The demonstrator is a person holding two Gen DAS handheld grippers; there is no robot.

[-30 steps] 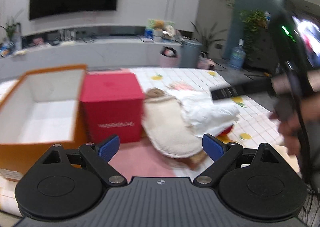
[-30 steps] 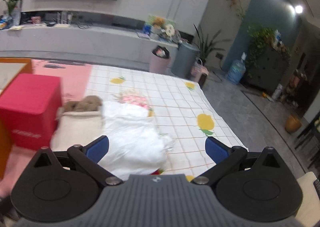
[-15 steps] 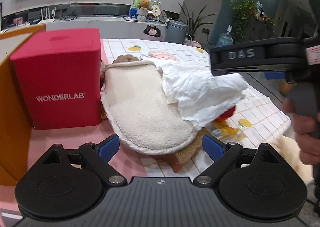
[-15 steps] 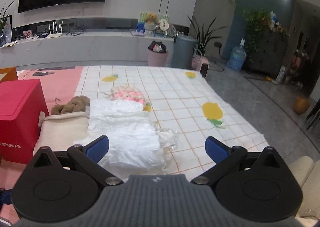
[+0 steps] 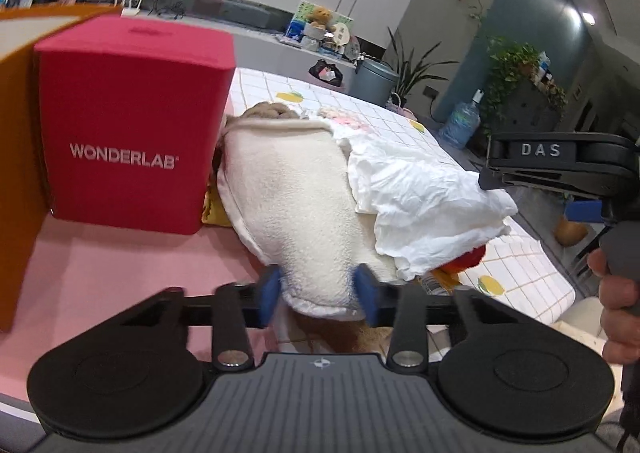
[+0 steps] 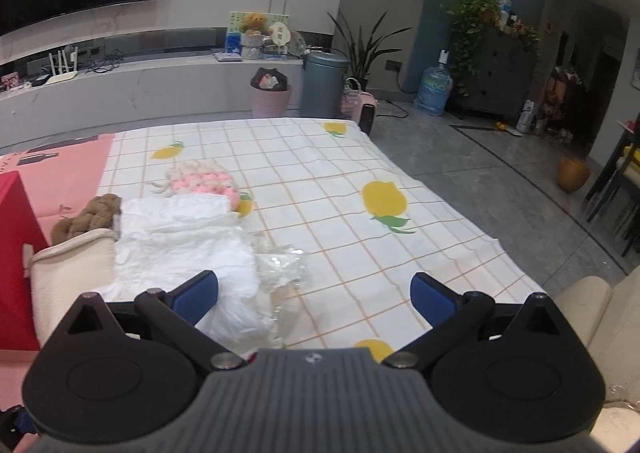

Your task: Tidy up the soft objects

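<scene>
Now left tool (image 5: 318, 295) has closed on one cream cloth (image 5: 296, 205); right tool (image 6: 314, 293) gapes wide.

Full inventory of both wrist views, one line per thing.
Cream fleece item: 1, cream, beside red box, near end between left pads.
White cloth: 1, white, overlapping the cream item.
Knit piece: 1, pink and white, behind cloth.
Brown yarn: 1, brown, behind cream item.
Red box: 1, red, on pink mat.
Orange box: 1, orange, far left.
Checked sheet: 1, white with lemons.
Left gripper: jaws just closed on cream item.
Right gripper: open, above cloth.
Hand: 1, holding right gripper's handle.
</scene>
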